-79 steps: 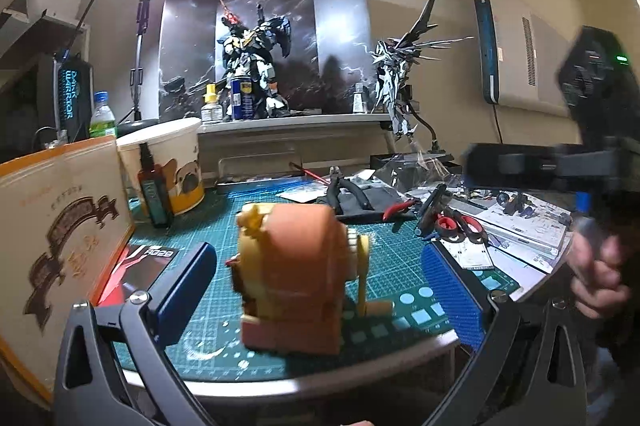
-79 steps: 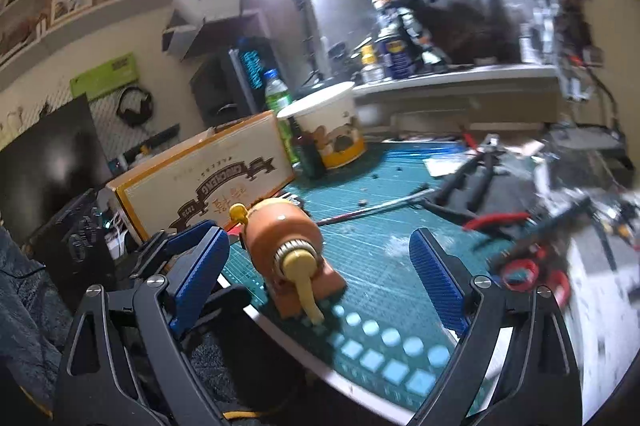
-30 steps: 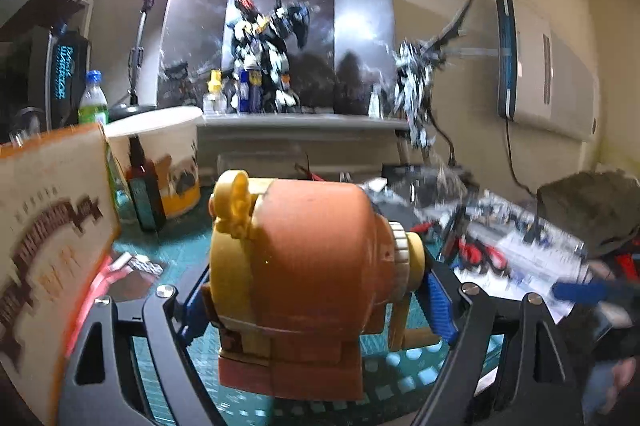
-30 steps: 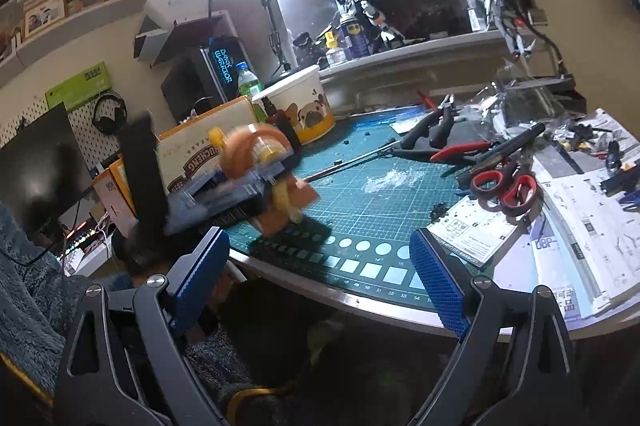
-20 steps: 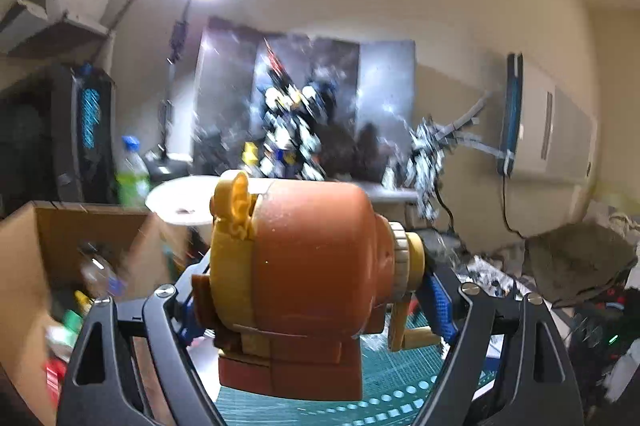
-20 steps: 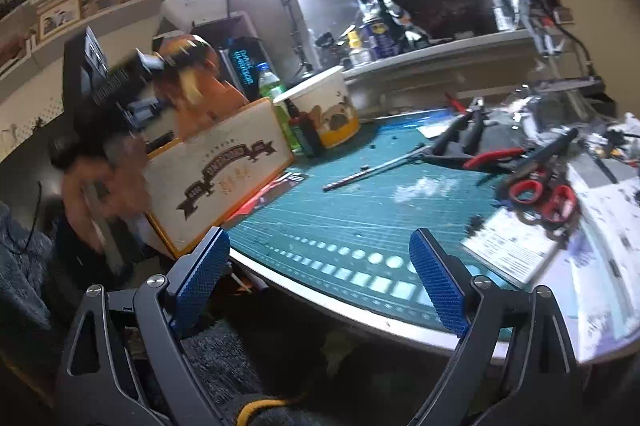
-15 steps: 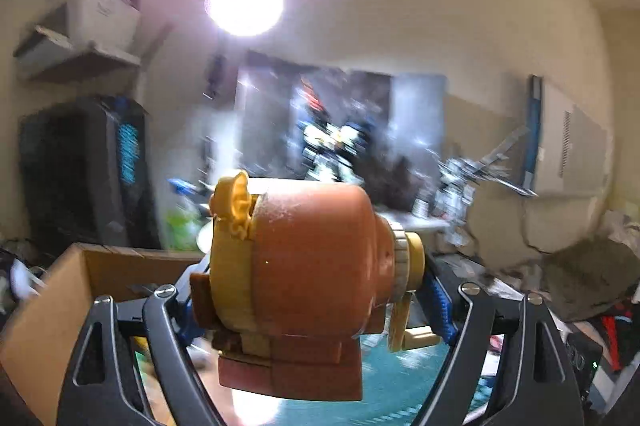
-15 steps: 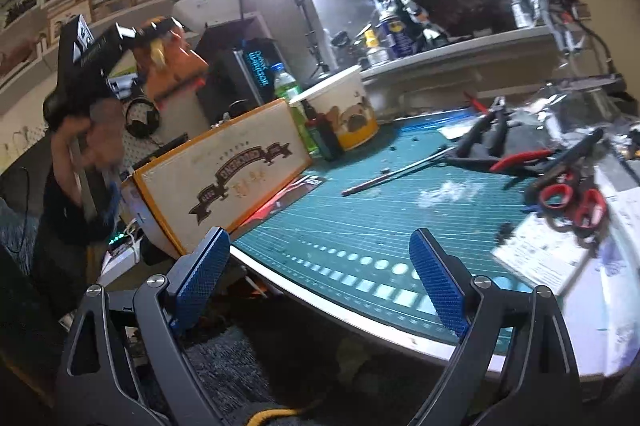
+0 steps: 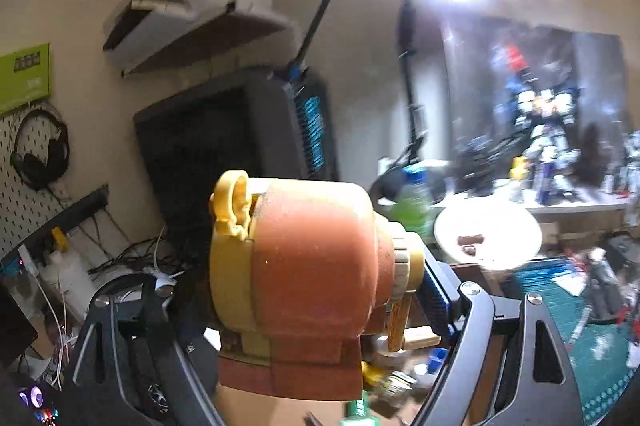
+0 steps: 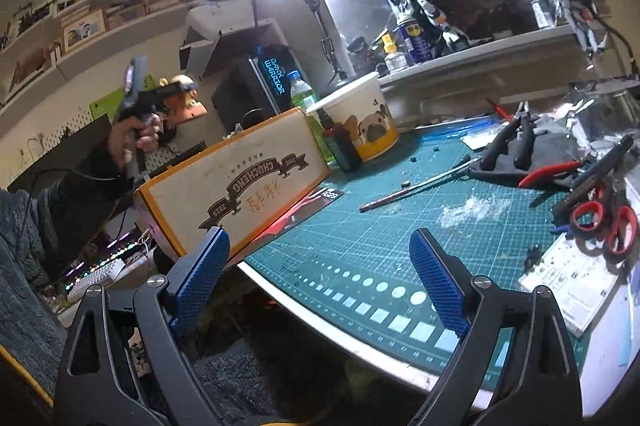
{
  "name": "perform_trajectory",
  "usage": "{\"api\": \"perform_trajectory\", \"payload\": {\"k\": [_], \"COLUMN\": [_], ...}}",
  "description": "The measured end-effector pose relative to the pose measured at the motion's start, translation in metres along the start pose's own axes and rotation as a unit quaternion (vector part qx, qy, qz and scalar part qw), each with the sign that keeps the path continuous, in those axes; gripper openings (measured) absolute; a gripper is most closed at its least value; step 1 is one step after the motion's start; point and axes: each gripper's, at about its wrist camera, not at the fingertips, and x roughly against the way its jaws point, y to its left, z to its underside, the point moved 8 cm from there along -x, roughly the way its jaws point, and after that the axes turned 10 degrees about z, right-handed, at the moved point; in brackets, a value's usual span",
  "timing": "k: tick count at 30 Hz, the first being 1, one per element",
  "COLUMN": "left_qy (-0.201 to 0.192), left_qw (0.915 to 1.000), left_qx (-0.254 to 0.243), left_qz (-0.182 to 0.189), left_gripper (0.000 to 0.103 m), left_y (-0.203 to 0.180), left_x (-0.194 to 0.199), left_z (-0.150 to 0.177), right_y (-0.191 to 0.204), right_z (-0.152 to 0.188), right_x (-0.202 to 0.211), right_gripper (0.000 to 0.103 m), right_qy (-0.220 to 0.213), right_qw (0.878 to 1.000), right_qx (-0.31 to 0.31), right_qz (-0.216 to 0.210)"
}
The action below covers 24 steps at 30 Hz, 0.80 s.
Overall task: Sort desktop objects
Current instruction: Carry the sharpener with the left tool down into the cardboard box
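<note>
The left gripper [image 9: 316, 302] is clamped on an orange and yellow plastic crank pencil sharpener [image 9: 304, 282], its blue-padded fingers [image 9: 434, 300] pressing the sharpener's two ends so that the body's long axis runs straight across the jaws, the yellow crank handle hanging at the right-hand pad and the loop-topped yellow end at the left. In the right wrist view the same sharpener [image 10: 185, 101] appears small and high, carried in the left gripper [image 10: 160, 97] well above and beyond the far left end of the tan cardboard box with the dark banner print [image 10: 240, 185], which stands along the left edge of the green gridded cutting mat [image 10: 400, 234]. In the left view, small blurred bits of coloured clutter show just beneath the sharpener, which I take to be the box's open interior, though the blur keeps me from being sure. If so, the box lies below the tool, and the coming move is probably a lowering and release into it, with the left hand plainly the nearer one. The right gripper [image 10: 320, 286] hangs with its jaws spread wide and nothing between them, at the near rim of the mat, well apart from the red-handled scissors [image 10: 604, 222] and the black pliers [image 10: 516, 141] on the right side.
</note>
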Motion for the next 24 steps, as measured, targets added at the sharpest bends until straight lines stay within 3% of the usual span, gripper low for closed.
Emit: {"api": "perform_trajectory", "payload": {"k": [7,10,13,17,20,24], "left_qy": [0.096,0.097,0.090,0.091,0.107,0.138], "left_qw": [0.9923,0.9921,0.9925,0.9899,0.9893,0.9868], "left_qx": [0.059,0.053,0.060,0.105,0.099,0.084], "left_qz": [-0.053,-0.060,-0.057,-0.030,-0.007,-0.014], "left_gripper": [0.084,0.084,0.084,0.084,0.084,0.084], "left_y": [0.042,0.041,0.037,0.033,0.017,0.011], "left_x": [-0.059,-0.065,-0.063,-0.054,-0.057,-0.071], "left_z": [0.054,0.060,0.058,0.053,0.059,0.077], "right_y": [0.000,-0.006,-0.008,0.000,0.007,0.012], "right_z": [-0.009,-0.012,-0.013,-0.018,-0.020,-0.020], "right_x": [-0.008,-0.014,-0.022,-0.029,-0.034,-0.039], "right_gripper": [0.091,0.091,0.091,0.091,0.091,0.091], "right_qy": [-0.002,0.000,0.005,0.004,0.003,0.006], "right_qw": [1.000,1.000,1.000,1.000,1.000,1.000], "right_qx": [0.009,0.006,0.005,0.014,0.021,0.022], "right_qz": [-0.001,0.002,0.002,-0.007,-0.014,-0.020]}}
